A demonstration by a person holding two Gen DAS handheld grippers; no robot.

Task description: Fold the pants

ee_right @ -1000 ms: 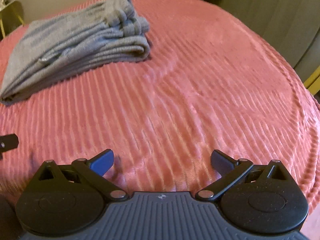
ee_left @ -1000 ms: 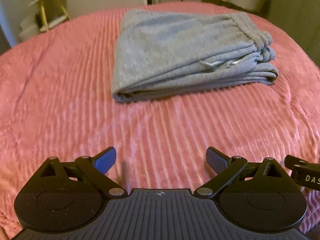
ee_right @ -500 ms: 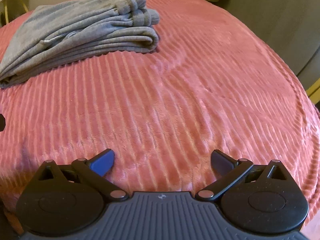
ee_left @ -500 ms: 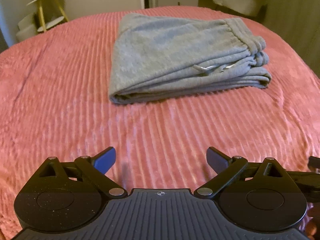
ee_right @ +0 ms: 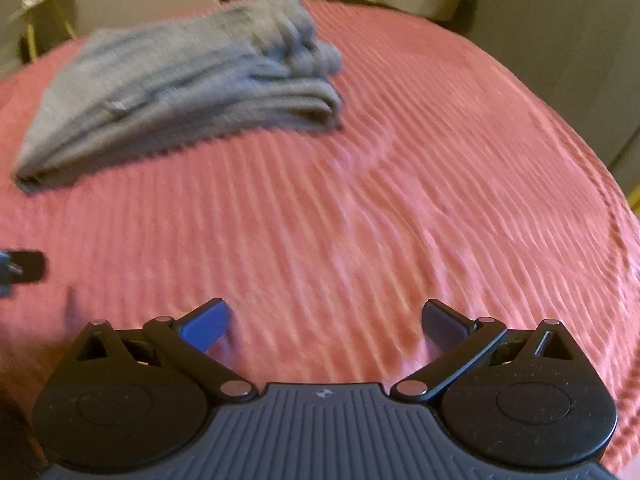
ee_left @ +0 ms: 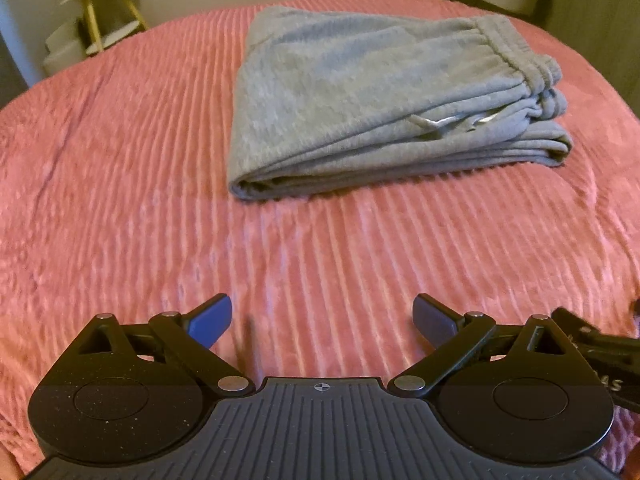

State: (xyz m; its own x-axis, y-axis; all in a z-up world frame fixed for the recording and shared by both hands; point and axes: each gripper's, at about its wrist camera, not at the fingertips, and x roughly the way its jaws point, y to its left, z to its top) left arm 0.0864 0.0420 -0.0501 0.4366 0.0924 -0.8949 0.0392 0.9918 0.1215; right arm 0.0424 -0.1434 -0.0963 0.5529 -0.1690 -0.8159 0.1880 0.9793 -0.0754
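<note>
- On the pink ribbed bedspread, grey pants lay folded in a stacked bundle.
- Left gripper sat well short of the pants, fingers apart, empty.
- Right gripper likewise spread, holding nothing, pants beyond it to the left.

The left hand-held gripper is hovering level with its fingers spread wide, gripping nothing. The right hand-held gripper is hovering beside it, likewise spread wide and gripping nothing.
</note>
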